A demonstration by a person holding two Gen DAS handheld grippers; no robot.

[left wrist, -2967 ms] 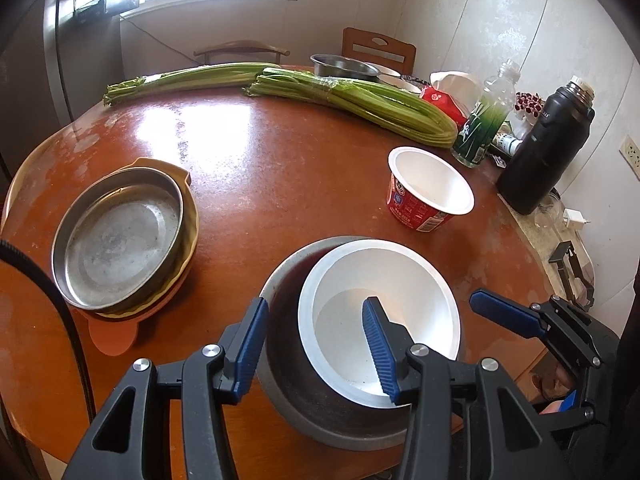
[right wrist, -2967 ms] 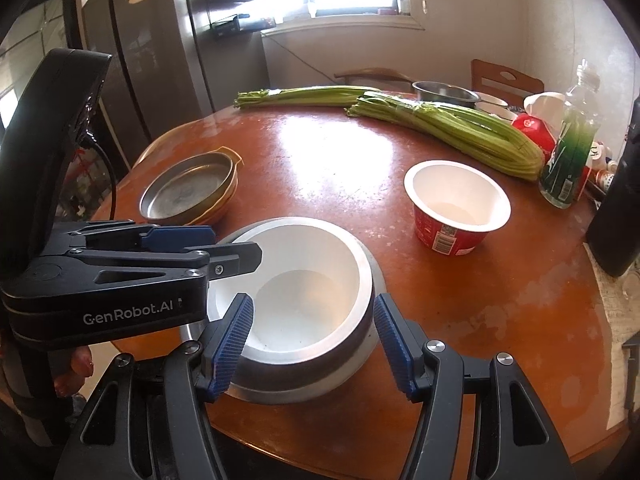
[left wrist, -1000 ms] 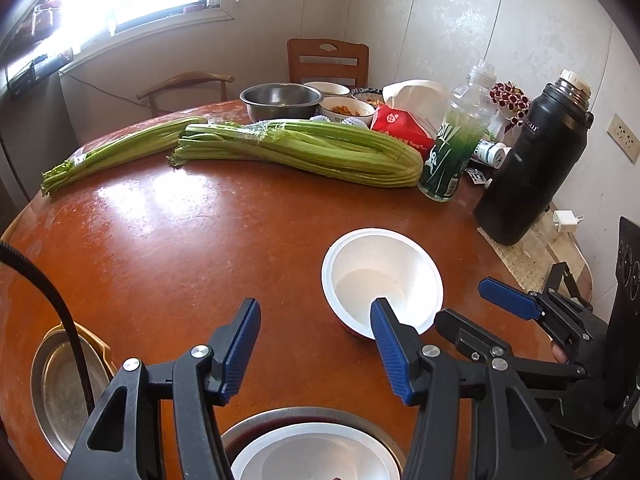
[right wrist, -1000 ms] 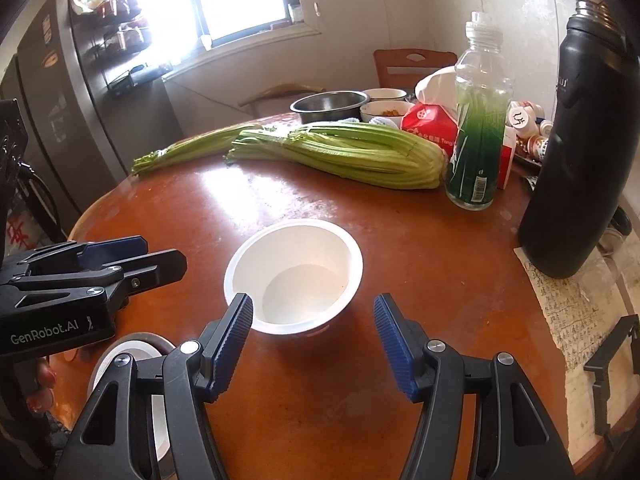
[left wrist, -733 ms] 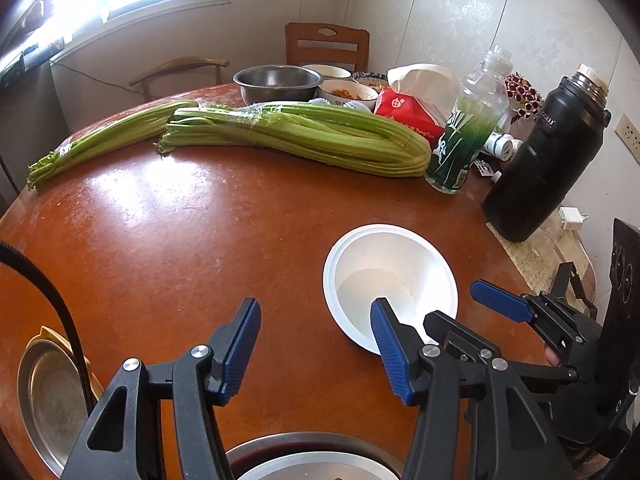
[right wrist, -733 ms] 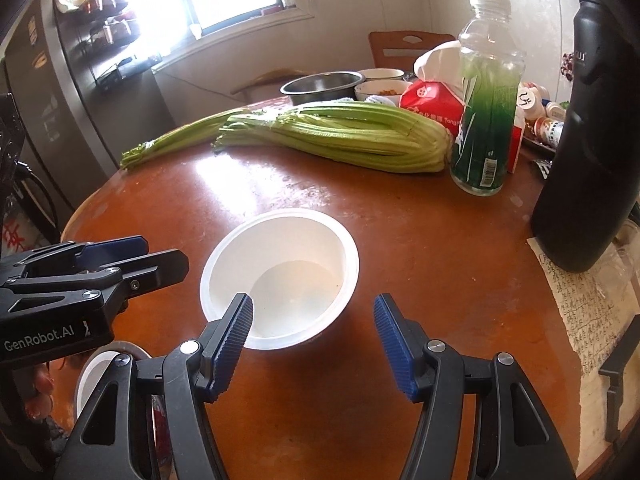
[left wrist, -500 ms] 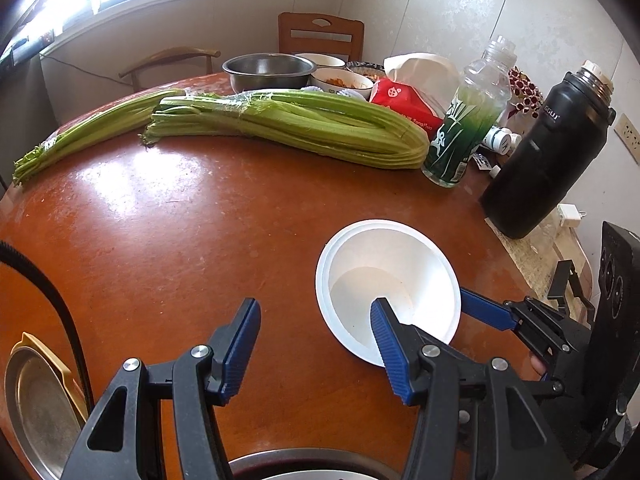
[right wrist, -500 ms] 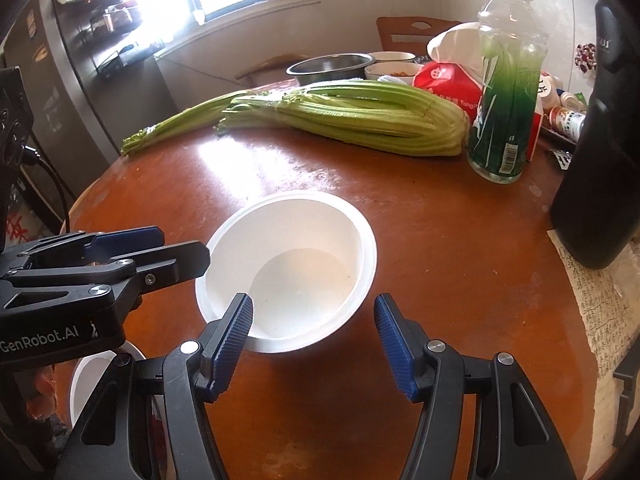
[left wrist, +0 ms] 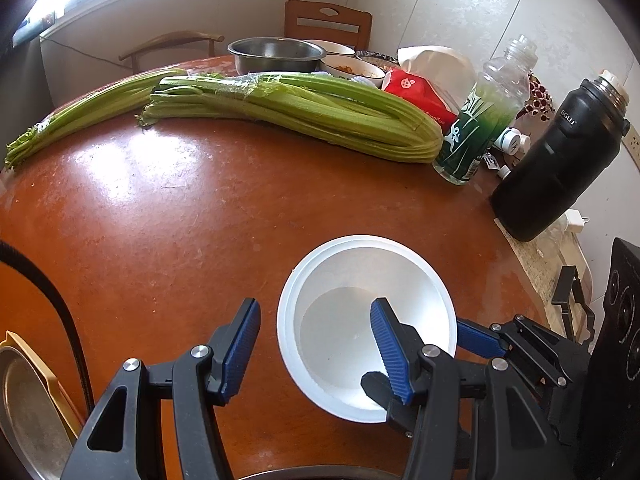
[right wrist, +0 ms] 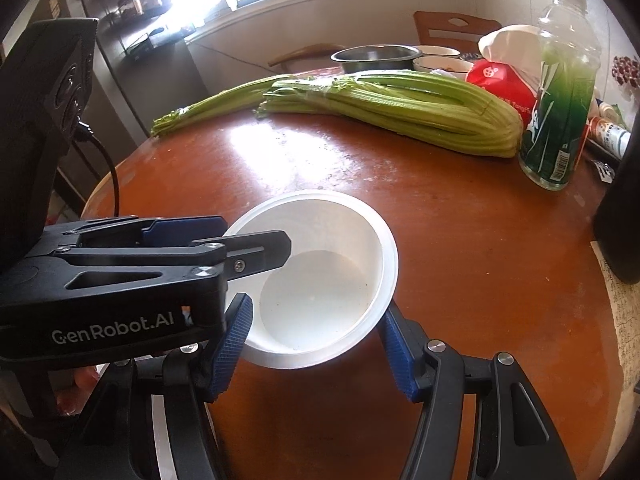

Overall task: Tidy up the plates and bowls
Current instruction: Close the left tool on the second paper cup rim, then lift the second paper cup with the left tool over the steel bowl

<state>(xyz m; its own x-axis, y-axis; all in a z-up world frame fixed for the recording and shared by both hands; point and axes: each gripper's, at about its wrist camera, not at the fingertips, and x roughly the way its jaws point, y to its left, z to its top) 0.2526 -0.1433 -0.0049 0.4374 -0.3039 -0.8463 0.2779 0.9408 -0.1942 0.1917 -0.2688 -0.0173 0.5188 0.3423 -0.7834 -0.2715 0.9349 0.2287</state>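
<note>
A white paper bowl stands on the round brown table; it also shows in the right wrist view. My left gripper is open, its right finger over the bowl's inside, its left finger outside the rim. My right gripper is open, its fingers on either side of the bowl's near wall. The left gripper's fingers reach over the bowl's left rim in the right wrist view. A steel plate in a yellow dish lies at the left edge.
Two bundles of celery lie across the far table. A green bottle, a black flask, a red pack and a steel bowl stand behind and right. A metal bowl's rim shows at the bottom.
Both grippers have moved forward onto the white paper bowl, which now lies between their fingers. The stacked bowls and the steel plate have slid down and out of view.
</note>
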